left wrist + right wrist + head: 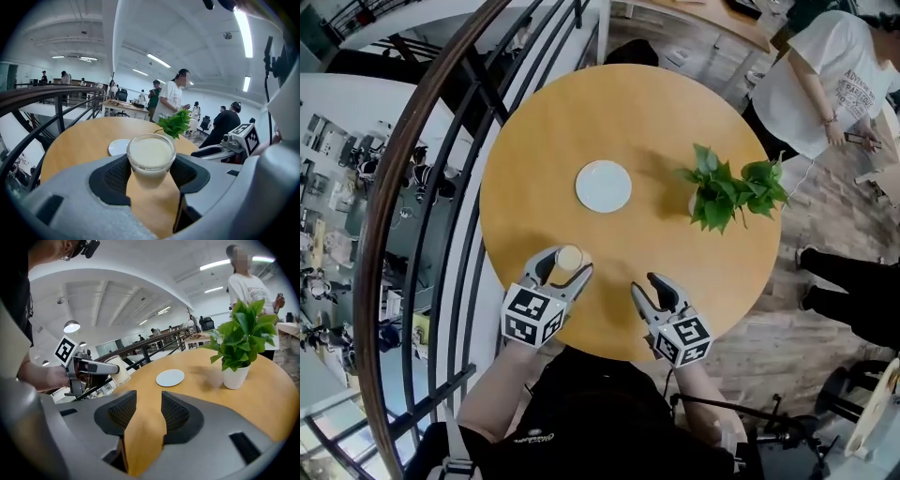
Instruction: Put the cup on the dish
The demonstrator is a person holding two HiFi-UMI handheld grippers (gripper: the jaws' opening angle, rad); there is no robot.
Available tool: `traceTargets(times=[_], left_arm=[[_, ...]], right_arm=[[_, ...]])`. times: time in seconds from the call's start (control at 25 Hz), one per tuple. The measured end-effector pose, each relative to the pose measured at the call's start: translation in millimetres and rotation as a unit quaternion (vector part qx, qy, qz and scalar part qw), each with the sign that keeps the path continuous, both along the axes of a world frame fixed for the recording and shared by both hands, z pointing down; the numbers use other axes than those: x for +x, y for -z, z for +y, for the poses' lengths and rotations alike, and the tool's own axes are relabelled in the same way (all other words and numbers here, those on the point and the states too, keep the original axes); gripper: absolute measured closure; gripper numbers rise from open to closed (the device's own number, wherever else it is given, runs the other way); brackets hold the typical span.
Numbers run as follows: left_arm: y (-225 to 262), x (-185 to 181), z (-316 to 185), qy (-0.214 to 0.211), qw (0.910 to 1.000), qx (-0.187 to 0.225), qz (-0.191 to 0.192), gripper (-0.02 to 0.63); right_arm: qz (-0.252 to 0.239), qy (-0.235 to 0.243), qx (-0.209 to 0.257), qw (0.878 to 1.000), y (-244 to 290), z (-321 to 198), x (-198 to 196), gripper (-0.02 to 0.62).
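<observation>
A clear cup [150,159] of pale creamy drink sits between the dark pads of my left gripper [567,262], which is shut on it just above the near left part of the round wooden table [628,122]. From the right gripper view the same cup [116,370] shows at the left. The white dish [603,186] lies flat near the table's middle, beyond the cup; it also shows as the dish [119,146] and the dish [170,377]. My right gripper [649,286] hovers open over the near edge, holding nothing.
A potted green plant [727,192] in a white pot stands on the table's right half. A dark curved railing [412,187] runs along the left with a drop behind it. People stand beyond the table at the far right [825,75].
</observation>
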State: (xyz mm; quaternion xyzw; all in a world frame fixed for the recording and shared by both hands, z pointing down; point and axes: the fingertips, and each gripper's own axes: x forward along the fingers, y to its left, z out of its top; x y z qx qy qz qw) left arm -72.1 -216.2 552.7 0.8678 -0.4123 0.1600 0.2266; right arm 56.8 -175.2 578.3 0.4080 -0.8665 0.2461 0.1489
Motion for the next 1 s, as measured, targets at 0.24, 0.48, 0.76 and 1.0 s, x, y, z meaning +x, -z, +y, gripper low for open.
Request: traceTargets(times=[0.24, 0.48, 0.76, 1.0], left_arm=[[-18, 5, -22, -0.005, 0.9999, -0.007, -0.011, 0.344], [-28, 7, -60, -0.01, 0.9991, 0.011, -0.038, 0.344], [-44, 13, -116, -0.004, 0.9985, 0.018, -0.051, 0.345], [-56, 29, -162, -0.009, 0.998, 0.021, -0.059, 0.344]], right_arm=[[-0.005, 0.004, -0.018, 1.0, -14, -3, -8, 0.445], [-0.016, 0.006, -0.035, 0.999, -21, -2, -12, 0.445], [-0.019, -0.009, -0.051, 0.998, -33, -5, -1, 0.445], [-0.017, -0.023, -0.059, 0.998, -42, -13, 13, 0.445]])
